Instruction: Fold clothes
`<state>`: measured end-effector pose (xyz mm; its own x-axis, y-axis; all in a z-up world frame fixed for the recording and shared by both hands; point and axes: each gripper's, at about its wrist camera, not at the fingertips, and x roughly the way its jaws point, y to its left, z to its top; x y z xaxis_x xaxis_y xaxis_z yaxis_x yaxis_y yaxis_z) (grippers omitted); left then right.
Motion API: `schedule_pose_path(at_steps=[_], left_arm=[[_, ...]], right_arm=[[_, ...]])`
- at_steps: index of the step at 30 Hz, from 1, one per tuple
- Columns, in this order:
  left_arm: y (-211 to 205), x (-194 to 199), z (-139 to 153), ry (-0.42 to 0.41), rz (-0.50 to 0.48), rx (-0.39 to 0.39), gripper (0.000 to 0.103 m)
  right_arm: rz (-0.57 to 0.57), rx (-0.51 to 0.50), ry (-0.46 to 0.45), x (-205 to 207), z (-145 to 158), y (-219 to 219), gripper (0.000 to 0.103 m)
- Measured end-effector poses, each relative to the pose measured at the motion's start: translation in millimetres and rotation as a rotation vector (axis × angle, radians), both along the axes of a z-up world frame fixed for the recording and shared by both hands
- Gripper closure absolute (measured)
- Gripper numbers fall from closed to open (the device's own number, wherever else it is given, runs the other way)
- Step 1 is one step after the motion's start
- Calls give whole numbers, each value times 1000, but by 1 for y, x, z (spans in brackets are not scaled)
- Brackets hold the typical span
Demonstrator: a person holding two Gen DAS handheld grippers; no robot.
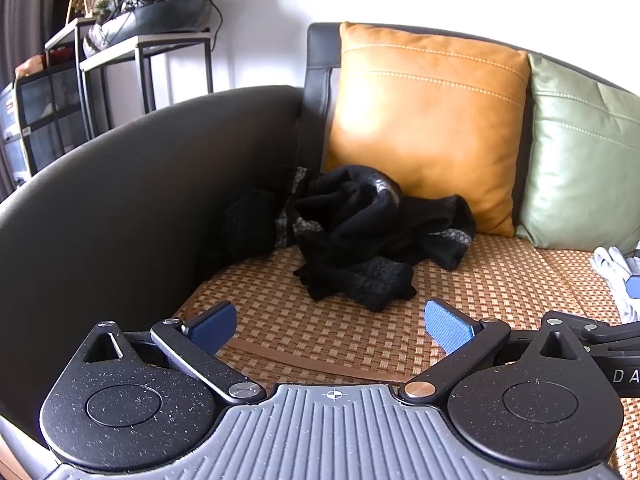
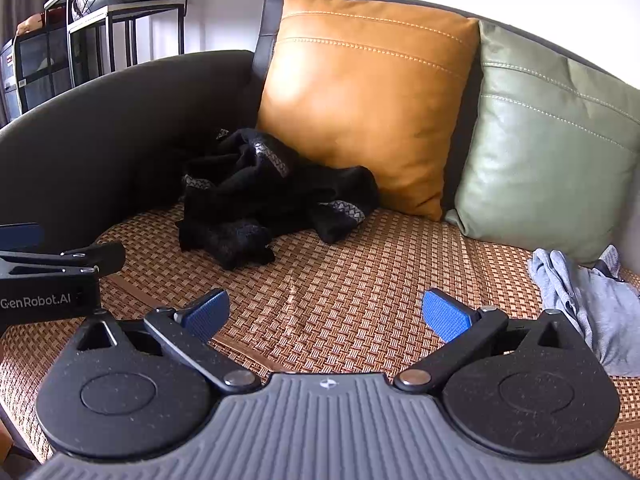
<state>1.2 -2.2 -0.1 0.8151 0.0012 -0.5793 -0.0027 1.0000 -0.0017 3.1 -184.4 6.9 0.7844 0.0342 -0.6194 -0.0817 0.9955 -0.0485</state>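
Observation:
A crumpled black garment with grey patterned bands (image 1: 368,236) lies on the woven sofa mat (image 1: 320,332), against the orange cushion. It also shows in the right wrist view (image 2: 264,204), ahead and to the left. My left gripper (image 1: 330,326) is open and empty, a short way in front of the garment. My right gripper (image 2: 326,316) is open and empty over bare mat (image 2: 360,272). A grey garment (image 2: 592,304) lies crumpled at the right, next to the right gripper; its edge shows in the left wrist view (image 1: 616,276).
An orange cushion (image 1: 424,120) and a green cushion (image 1: 584,156) lean on the sofa back. The dark curved armrest (image 1: 132,204) walls the left side. Metal shelves with plants (image 1: 132,40) stand behind it. The left gripper's body (image 2: 52,280) shows at the right view's left edge.

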Motion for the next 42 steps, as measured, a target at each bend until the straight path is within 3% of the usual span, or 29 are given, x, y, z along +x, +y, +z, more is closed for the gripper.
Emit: schedule_pose_path(at_steps=[4,42], left_arm=[[-2,-2,1,-31,0,1,0],[-4,-4,4,-24,-2,5,0]], right_arm=[[1,1,-1,-1,-1,0,0],[-5,-13,-12,-1,1,1,0]])
